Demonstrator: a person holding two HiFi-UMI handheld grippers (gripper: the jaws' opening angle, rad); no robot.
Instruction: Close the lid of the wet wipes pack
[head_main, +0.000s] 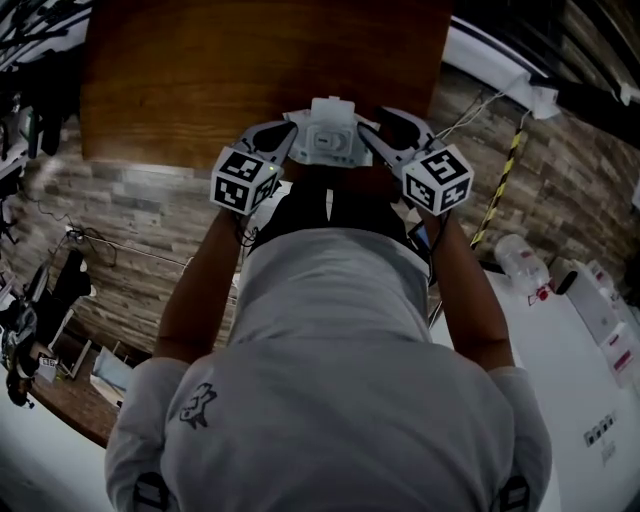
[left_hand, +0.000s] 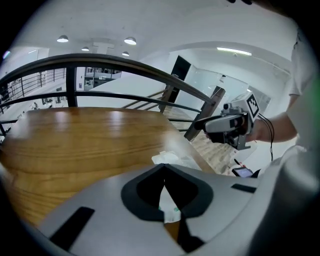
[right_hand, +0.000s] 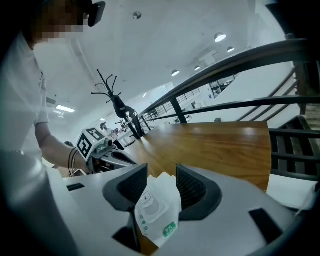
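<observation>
Clamping one edge of the wet wipes pack (head_main: 330, 140), the left gripper (head_main: 292, 130) has its jaws pinched together on it. The right gripper (right_hand: 161, 182) has its jaws parted, with the other end of the pack between them and no clear pressing. The pack sits between both grippers at the near edge of the wooden tabletop (head_main: 200, 80), lid face toward the right gripper's camera.

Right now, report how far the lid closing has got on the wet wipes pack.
Done: both grippers are at the wet wipes pack on the wooden table. In hand: the right gripper has its jaws apart around the pack without pressing it; the left gripper has its jaws together beside it. Left: a white flap past the pack's far edge looks like the lid, not yet pressed shut.
</observation>
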